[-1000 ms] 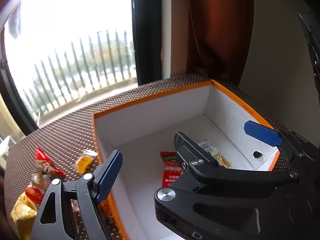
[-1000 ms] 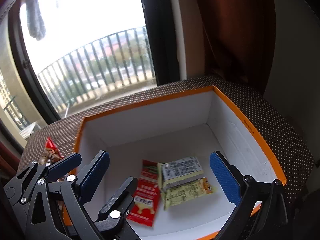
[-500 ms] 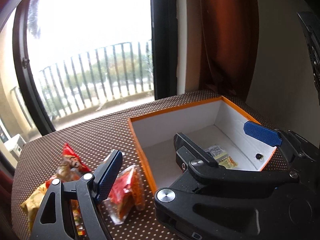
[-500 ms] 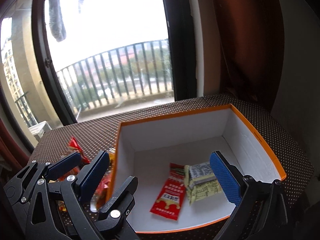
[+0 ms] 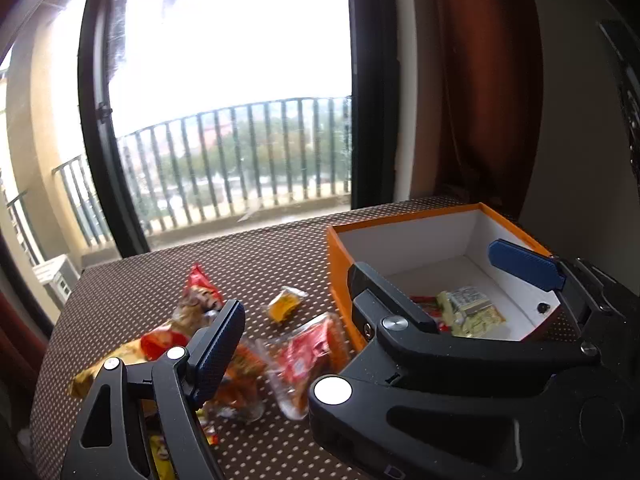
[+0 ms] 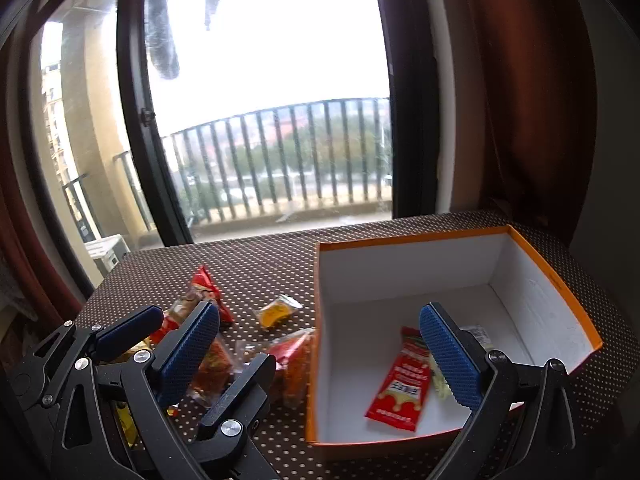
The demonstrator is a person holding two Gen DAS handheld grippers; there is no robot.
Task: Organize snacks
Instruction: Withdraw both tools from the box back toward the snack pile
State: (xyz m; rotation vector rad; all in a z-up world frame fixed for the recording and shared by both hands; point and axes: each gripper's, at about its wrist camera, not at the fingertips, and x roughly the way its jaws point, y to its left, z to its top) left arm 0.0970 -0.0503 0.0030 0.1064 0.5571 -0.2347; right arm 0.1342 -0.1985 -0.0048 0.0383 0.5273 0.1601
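Hovering spread and empty, both grippers, left (image 5: 372, 284) and right (image 6: 320, 344), should next fetch a packet (image 6: 294, 356) beside the orange box's (image 6: 412, 238) left edge.

Both wrist views look down toward the window, sharing the orange box (image 5: 338, 276) (image 6: 556, 280).
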